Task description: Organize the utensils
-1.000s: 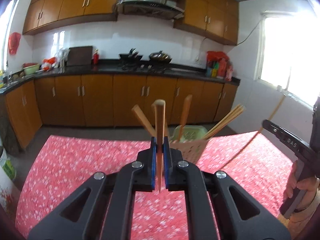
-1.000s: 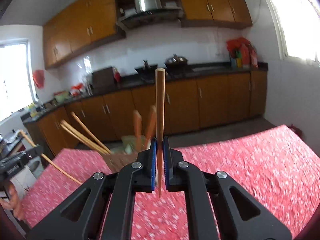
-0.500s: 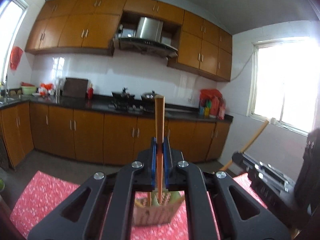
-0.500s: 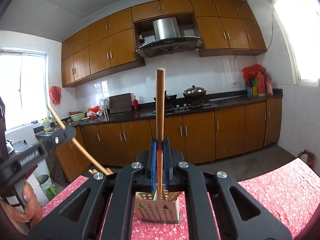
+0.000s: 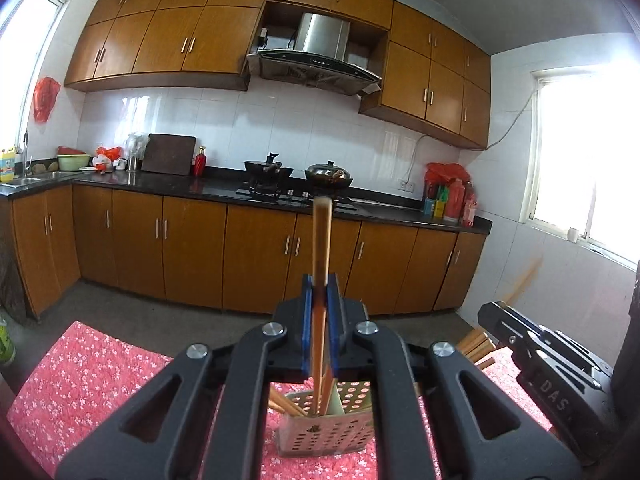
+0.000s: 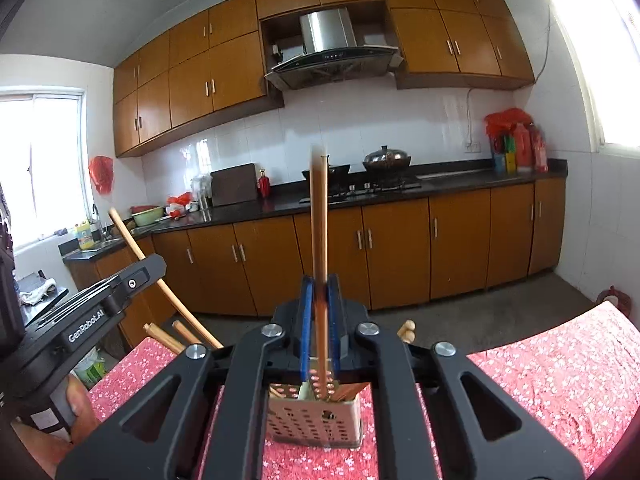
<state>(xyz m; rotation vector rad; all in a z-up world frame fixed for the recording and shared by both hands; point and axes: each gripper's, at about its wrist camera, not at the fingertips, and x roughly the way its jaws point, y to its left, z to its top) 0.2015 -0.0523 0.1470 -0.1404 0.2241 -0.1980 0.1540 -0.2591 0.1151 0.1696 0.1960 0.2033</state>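
The left gripper (image 5: pixel 320 336), a black two-finger tool with blue pads, is clamped on a long light-brown wooden chopstick (image 5: pixel 321 248) that stands almost upright between its pads, its top end toward twelve o'clock in the left wrist view and its lower end reaching down to the perforated beige plastic utensil holder (image 5: pixel 328 432) at six o'clock. That holder stands on the red floral tablecloth (image 5: pixel 92 376), and more wooden chopsticks (image 5: pixel 282 402) lean out of it toward nine o'clock. The right gripper (image 6: pixel 320 332), of the same black and blue build, is closed on a second wooden chopstick (image 6: pixel 319 240), also near vertical, with its lower end just over or inside the holder's open top; the right wrist view does not settle which. From this side the holder (image 6: pixel 316 420) sits at six o'clock on the cloth (image 6: pixel 560 368), with other chopstick ends (image 6: pixel 168 338) fanning toward nine o'clock and a pale pair (image 6: pixel 407 330) toward two o'clock. In the left wrist view the right gripper's body (image 5: pixel 552 364) shows at four o'clock; in the right wrist view the left gripper's body (image 6: pixel 84 320), marked GenRobot.AI, shows at nine o'clock with its chopstick (image 6: pixel 156 276) slanting across it. Behind stand brown kitchen cabinets (image 5: pixel 192 252) and a steel range hood (image 5: pixel 320 56).
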